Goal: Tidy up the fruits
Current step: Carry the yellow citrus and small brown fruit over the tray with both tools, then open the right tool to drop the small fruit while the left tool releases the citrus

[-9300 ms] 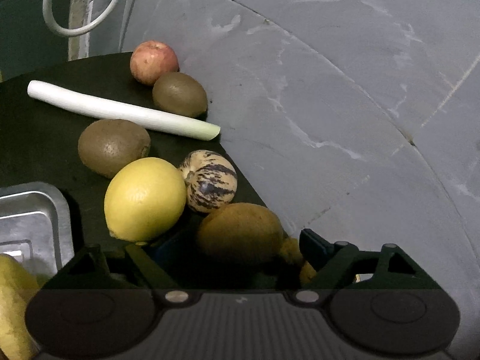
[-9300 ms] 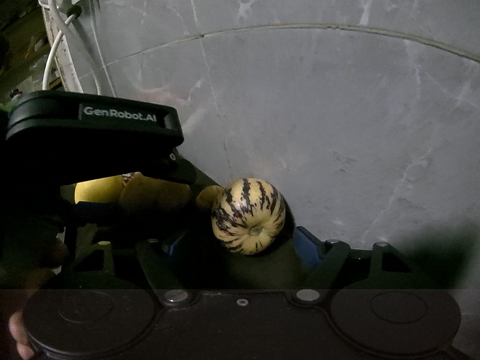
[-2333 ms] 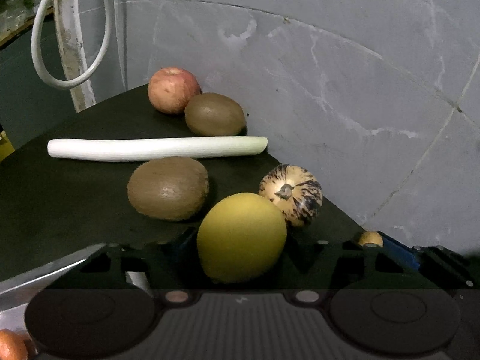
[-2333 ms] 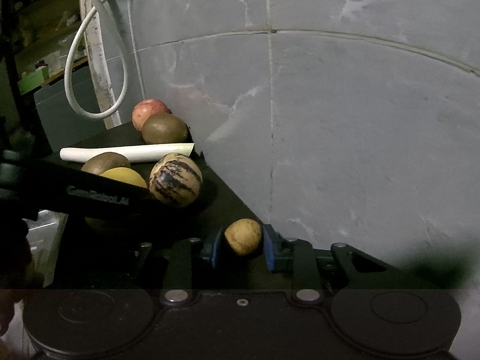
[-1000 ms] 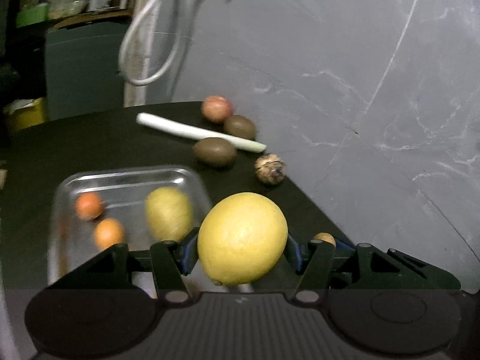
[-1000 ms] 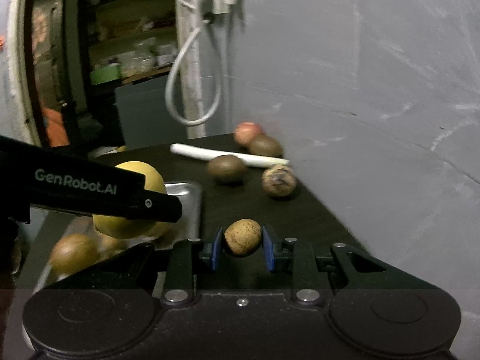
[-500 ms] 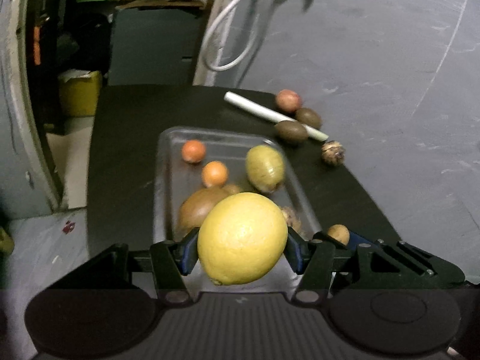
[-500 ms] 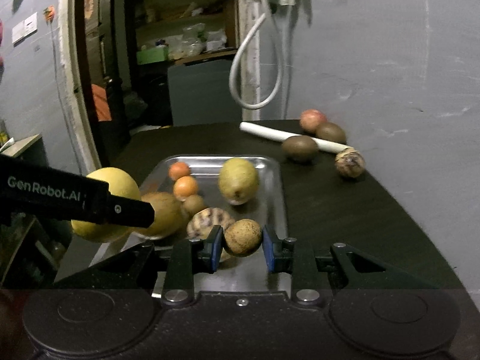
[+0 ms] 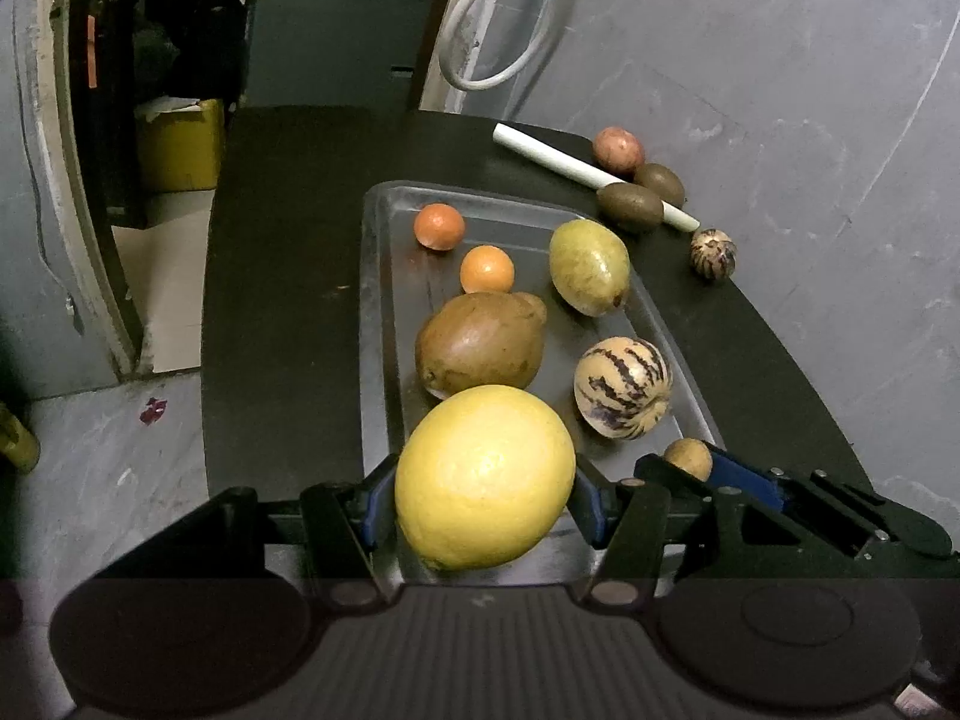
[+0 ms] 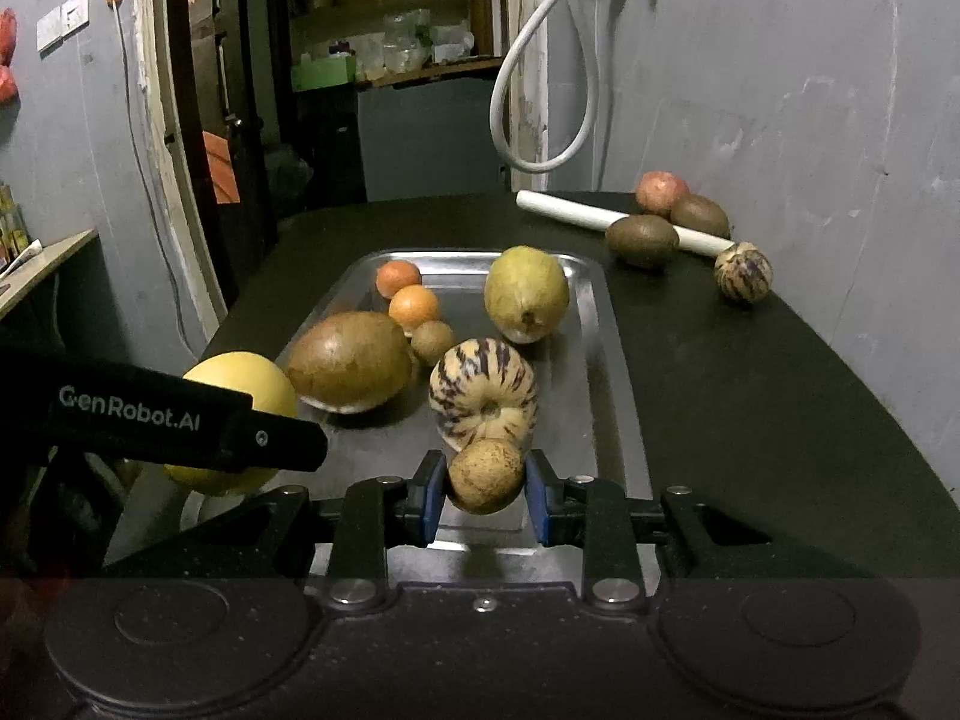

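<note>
left wrist: lemon (image 9: pixel 485 476) clamped between fingers (image 9: pixel 375 501) (above tray (image 9: pixel 378 276)).

Right gripper (image 10: pixel 485 501): squeezes a small brown fruit (image 10: pixel 485 476) over the near end of the tray (image 10: pixel 606 360).
Left gripper (image 10: pixel 198 420): holds a big yellow fruit (image 10: pixel 252 384) on the left.
Tray: two oranges, a striped melon (image 10: pixel 483 390), more fruit.
Tabletop (image 10: pixel 750 396): kiwis, an apple, a white stalk.

Both wrists overlook tray (image 9: pixel 384 324); close.
</note>
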A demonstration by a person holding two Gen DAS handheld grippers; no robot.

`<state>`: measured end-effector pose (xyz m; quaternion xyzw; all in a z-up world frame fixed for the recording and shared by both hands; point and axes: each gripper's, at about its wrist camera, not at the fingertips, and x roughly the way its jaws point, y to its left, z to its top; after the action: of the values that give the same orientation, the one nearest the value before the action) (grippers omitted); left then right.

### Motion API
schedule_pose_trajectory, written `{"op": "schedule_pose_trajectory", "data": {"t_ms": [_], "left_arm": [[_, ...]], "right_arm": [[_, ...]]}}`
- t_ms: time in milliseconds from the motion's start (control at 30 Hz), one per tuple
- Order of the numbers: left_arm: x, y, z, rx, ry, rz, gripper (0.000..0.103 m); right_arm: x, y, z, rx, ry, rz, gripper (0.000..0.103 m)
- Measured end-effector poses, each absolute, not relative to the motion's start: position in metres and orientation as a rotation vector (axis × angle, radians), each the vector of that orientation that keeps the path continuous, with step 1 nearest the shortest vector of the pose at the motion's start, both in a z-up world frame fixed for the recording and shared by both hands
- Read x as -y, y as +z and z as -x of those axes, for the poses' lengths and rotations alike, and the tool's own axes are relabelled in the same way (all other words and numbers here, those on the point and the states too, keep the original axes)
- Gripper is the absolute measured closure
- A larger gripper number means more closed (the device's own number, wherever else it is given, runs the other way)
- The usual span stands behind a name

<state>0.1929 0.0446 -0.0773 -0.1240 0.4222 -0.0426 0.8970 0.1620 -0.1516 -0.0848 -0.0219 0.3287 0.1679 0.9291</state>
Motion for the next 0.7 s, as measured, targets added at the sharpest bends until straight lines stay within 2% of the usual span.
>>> {"op": "schedule_pose_trajectory", "data": {"t_ms": [700], "left_arm": [[-0.036, -0.089, -0.209, -0.913, -0.101, 0.228, 0.042]], "right_arm": [[0.147, -0.102, -0.178, -0.722, 0.370, 0.061, 0.073]]}}
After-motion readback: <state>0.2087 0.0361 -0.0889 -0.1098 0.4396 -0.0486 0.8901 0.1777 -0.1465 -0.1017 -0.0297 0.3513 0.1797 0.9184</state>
